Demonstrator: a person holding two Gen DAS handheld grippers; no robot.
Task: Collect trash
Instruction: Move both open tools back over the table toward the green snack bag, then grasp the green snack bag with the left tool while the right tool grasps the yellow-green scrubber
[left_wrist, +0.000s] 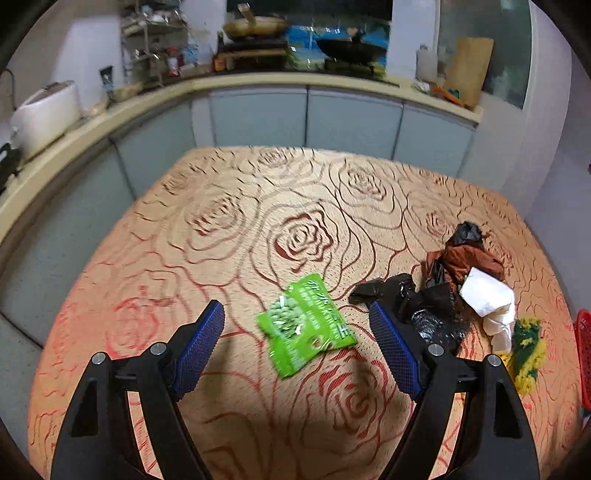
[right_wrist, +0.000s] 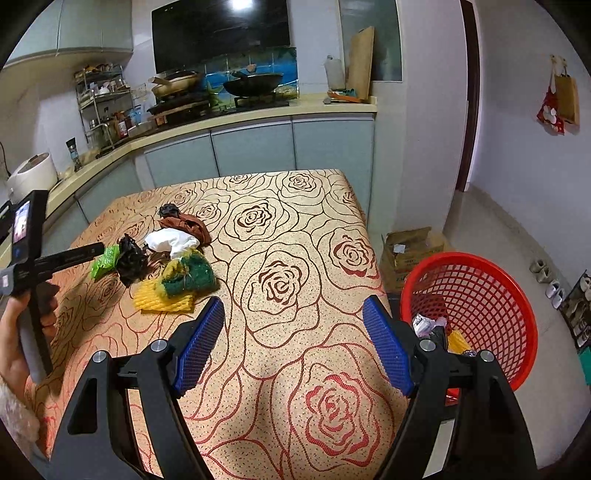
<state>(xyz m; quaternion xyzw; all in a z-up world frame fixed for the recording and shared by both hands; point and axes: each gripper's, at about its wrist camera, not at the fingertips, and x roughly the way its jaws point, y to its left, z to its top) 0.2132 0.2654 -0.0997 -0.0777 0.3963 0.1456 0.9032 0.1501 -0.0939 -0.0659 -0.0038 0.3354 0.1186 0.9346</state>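
Hovering open left claw (left_wrist: 297, 314) over green snack packet (left_wrist: 306, 323), print blurred.

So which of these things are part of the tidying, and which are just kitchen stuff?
Part of the job:
- green snack packet
- black plastic bag
- brown wrapper
- white tissue
- yellow-green netting
- red basket

Just lying about:
- wok
- rice cooker
- cardboard box

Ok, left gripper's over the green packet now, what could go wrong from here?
The green snack packet lies flat on the tablecloth, so the open left gripper may pinch cloth too. Its right finger sits close to the black plastic bag and could snag it. The red basket stands off the table's far side, a long carry.
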